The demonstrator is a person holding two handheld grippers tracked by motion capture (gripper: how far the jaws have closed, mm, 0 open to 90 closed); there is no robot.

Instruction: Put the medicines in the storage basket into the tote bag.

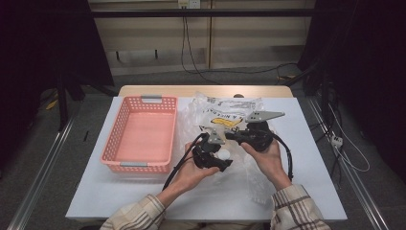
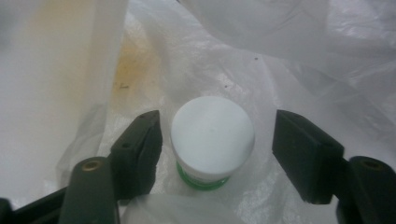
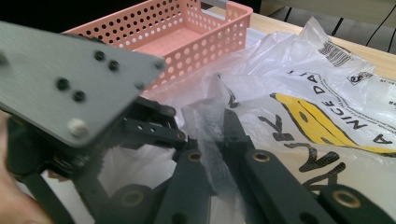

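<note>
inside the mouth of the clear plastic bag (image 1: 230,120) on the white table (image 1: 95,191), a small white-lidded jar (image 2: 212,135) with a green band at its base sits squarely between the jaws of the left gripper (image 2: 217,140), seen from above its round lid in the left gripper view. those jaws stand apart, one pad just beside the jar's left flank, the other a clear gap off its right, neither pressing on it; the jar lies dead ahead of the claw and slightly nearer the left pad. being round, it offers no long axis to line up with, so any closing move would likely need only a small shift to centre it. the right gripper (image 3: 217,140), to the right in the high view, is clamped shut on a fold of the bag's film, holding the opening up. the pink basket (image 1: 141,132) waits to the left, nearer the left hand (image 1: 191,170).
</note>
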